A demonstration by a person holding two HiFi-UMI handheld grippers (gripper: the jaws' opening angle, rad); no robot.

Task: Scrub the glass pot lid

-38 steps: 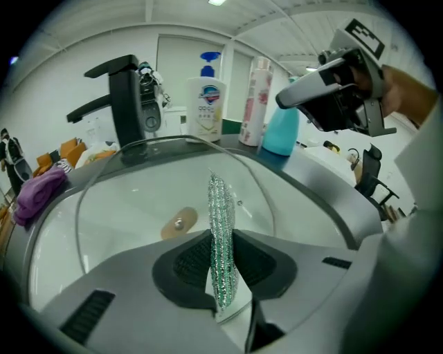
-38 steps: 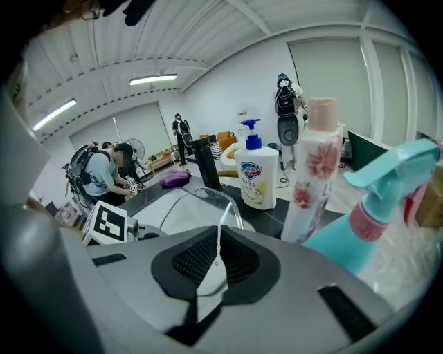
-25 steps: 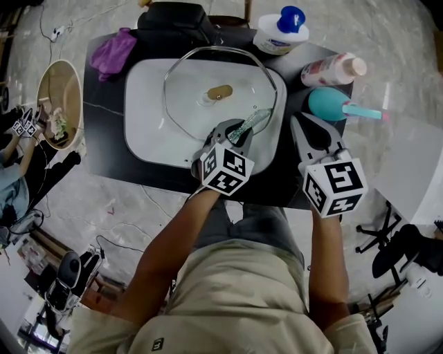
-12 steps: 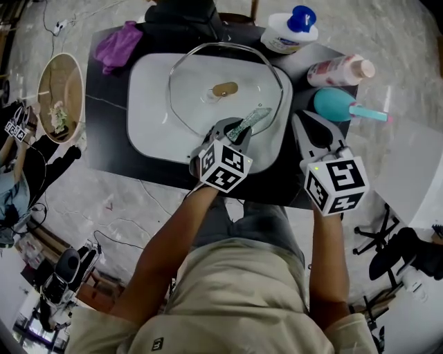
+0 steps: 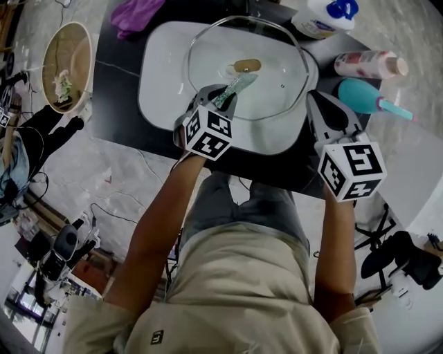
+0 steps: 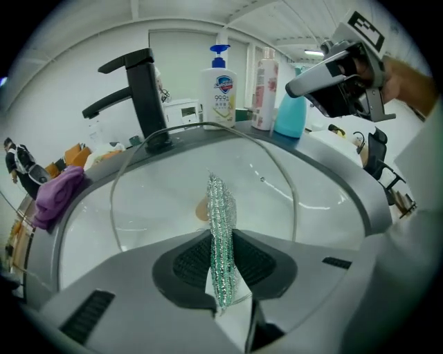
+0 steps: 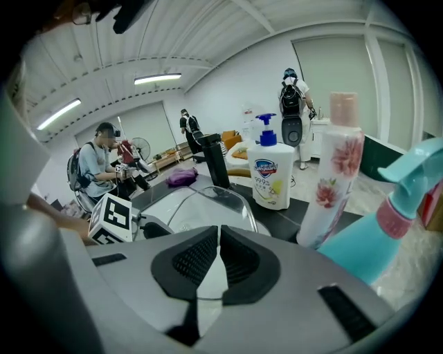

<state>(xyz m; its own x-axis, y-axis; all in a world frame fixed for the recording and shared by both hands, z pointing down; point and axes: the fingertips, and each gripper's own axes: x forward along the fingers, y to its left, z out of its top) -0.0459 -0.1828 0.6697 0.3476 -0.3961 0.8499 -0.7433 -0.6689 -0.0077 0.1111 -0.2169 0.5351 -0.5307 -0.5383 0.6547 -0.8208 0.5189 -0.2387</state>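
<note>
The glass pot lid (image 5: 277, 83) lies in the white sink basin (image 5: 156, 76), its brown knob (image 5: 247, 66) near the middle. My left gripper (image 5: 225, 93) is over the lid's near side, shut on a glittery green scrubber (image 5: 239, 84) whose tip points at the knob. In the left gripper view the scrubber (image 6: 221, 228) stands edge-on between the pads, with the lid's rim (image 6: 208, 126) beyond it. My right gripper (image 5: 320, 102) hovers over the black counter to the right of the sink, shut and holding nothing (image 7: 220, 238).
A black faucet (image 6: 145, 90) stands behind the sink. A soap pump bottle (image 5: 325, 17), a pink bottle (image 5: 367, 64) and a teal spray bottle (image 5: 374, 97) crowd the counter's right end. A purple cloth (image 5: 138, 12) lies at the back left. People are in the room beyond.
My left gripper has moved forward over the lid with the scrubber, closer to the knob. The right gripper has kept its place beside the sink.
</note>
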